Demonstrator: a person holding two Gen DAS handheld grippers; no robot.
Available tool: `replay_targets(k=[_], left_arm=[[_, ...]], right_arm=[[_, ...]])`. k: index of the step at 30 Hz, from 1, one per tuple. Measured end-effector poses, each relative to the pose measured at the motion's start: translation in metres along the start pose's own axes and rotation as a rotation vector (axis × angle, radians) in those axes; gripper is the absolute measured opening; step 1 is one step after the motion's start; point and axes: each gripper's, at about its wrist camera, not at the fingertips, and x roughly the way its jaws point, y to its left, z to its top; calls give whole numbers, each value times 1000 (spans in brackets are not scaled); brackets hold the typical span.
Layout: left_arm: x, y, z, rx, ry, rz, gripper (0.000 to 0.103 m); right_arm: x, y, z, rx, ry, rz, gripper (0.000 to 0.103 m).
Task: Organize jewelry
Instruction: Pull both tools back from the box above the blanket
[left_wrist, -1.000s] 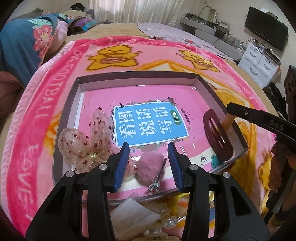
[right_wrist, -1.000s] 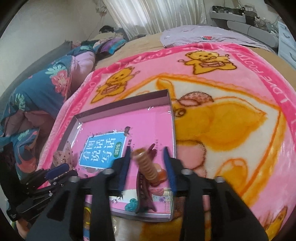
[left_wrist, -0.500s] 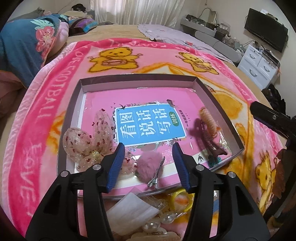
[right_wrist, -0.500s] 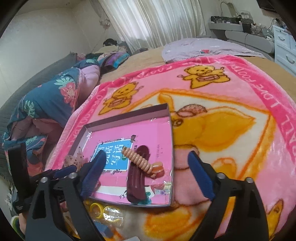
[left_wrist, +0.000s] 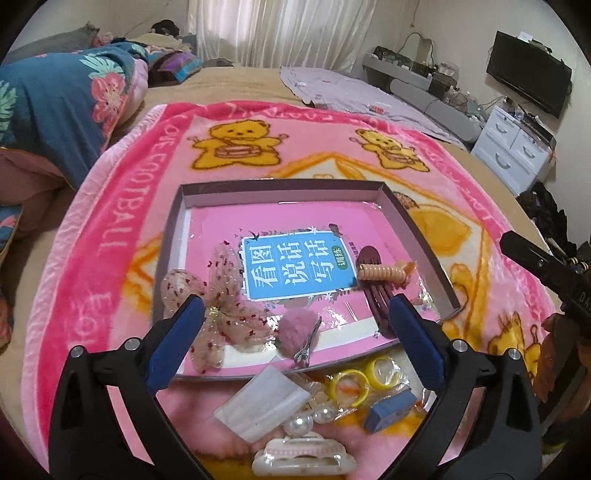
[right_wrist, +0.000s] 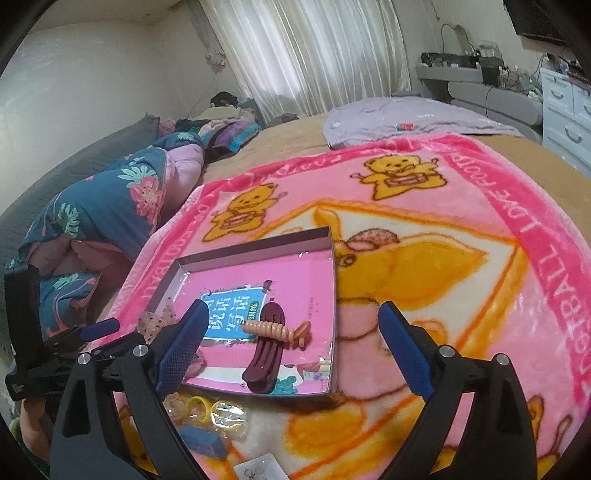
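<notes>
While both of your grippers hang empty above the blanket, you look to be between placements: four pieces already lie in the tray and the next one has yet to be chosen. Your left gripper has its jaws spread wide, with nothing between them, above the tray's near edge. Your right gripper is equally wide open and holds nothing, hovering near the tray's right corner.

Inside the tray, the orange spiral hair tie lies across the dark red hair clip on the right side; the pink pompom clip and the sheer bow lie along the near side.

Loose on the blanket just outside the near wall are the yellow rings, the pearls, a clear packet, a blue block and a white claw clip.

My judgement: your next move is to lower the left gripper onto one of these, probably the rings or pearls, which sit right beneath it. They are small and crowded together, so line the jaws up on a single piece before closing.
</notes>
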Motion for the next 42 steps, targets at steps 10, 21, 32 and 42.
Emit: replay_targets(k=[10, 21, 32, 42], left_arm=[[-28, 7, -5, -12, -37, 5, 94], [-59, 12, -16, -29, -87, 17, 94], [-88, 15, -33, -50, -121, 17, 94], [-107, 12, -47, -45, -135, 25, 94]], right_arm=[[-31, 12, -4, -40, -62, -12, 97], [-59, 19, -15, -63, -92, -28, 99], [-87, 30, -25, -90, -109, -16, 99], [-103, 41, -39, -117, -98, -1, 99]])
